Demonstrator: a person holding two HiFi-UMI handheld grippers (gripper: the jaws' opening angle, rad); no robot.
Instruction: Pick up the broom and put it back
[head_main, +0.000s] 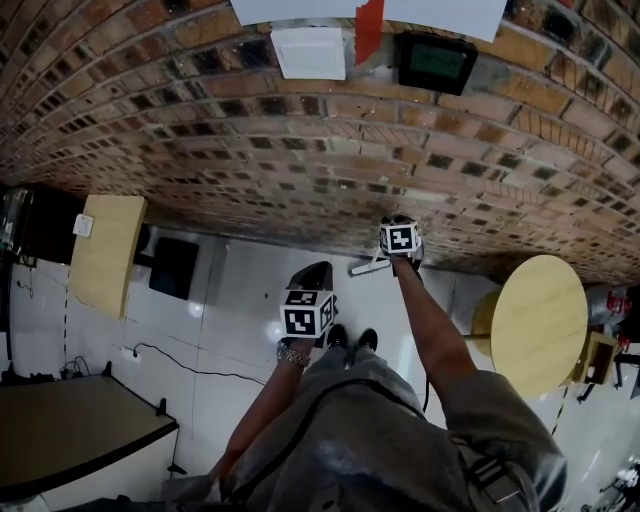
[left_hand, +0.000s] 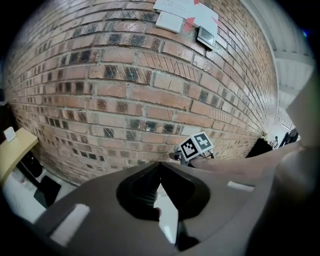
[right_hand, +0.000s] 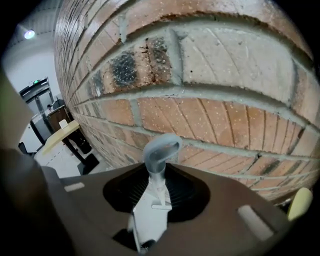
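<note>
Where the rough brick wall (head_main: 300, 160) fills the upper half of the head view, the right gripper (right_hand: 159, 175) reaches toward its base, just right of centre, its 2 jaws pressed onto the broom (right_hand: 161, 149). In the right gripper view the broom shows as a slim, pale grey plastic handle ending in a rounded hanging loop. It runs up between the ribbed dark pads at lower centre, and the loop pokes out past the jaw tips against mottled red-brown bricks and pale mortar. In the head view a short pale length of it sticks out to the lower left of that gripper, over the glossy white tiled floor (head_main: 240, 300). The left gripper (left_hand: 160, 166) sits lower, at the centre of the head view. In its own view its 2 jaw tips meet in a point with nothing between them, and a sliver of white floor shows through the gap behind. A round wooden table top (head_main: 540, 320) lies at right, a rectangular wooden table top (head_main: 105, 250) at left, and a dark flat desk (head_main: 70, 430) fills the lower left corner.
</note>
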